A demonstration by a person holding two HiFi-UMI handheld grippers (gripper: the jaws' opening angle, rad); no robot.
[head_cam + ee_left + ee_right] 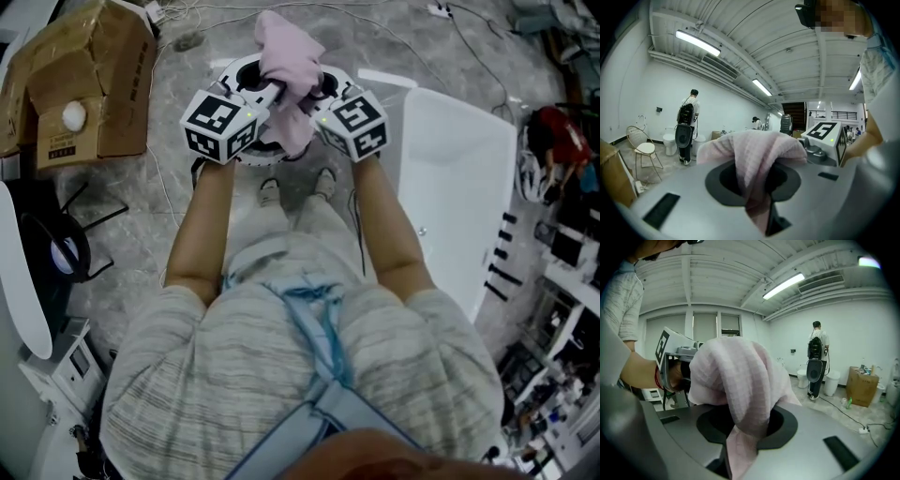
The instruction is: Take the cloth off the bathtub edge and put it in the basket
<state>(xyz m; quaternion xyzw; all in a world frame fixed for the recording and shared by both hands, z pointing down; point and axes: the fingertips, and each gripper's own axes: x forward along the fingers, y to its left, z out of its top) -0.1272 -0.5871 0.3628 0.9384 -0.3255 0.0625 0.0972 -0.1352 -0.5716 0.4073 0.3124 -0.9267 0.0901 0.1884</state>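
Note:
A pink cloth [286, 61] hangs bunched between my two grippers, right over a round white basket [240, 71] on the floor. My left gripper [270, 94] is shut on the cloth's left side and my right gripper [314, 98] on its right side, the two marker cubes close together. In the left gripper view the cloth [757, 152] is pinched in the jaws of the left gripper [761, 213] and drapes over them. In the right gripper view the cloth [736, 376] is likewise pinched in the right gripper [736, 460]. The white bathtub [459, 178] lies to the right.
A cardboard box [84, 80] stands at the left, with cables across the marble floor at the top. The holder's shoes [295, 187] are just before the basket. A person [686, 126], a toilet [669, 143] and a wire chair [642, 150] are far off.

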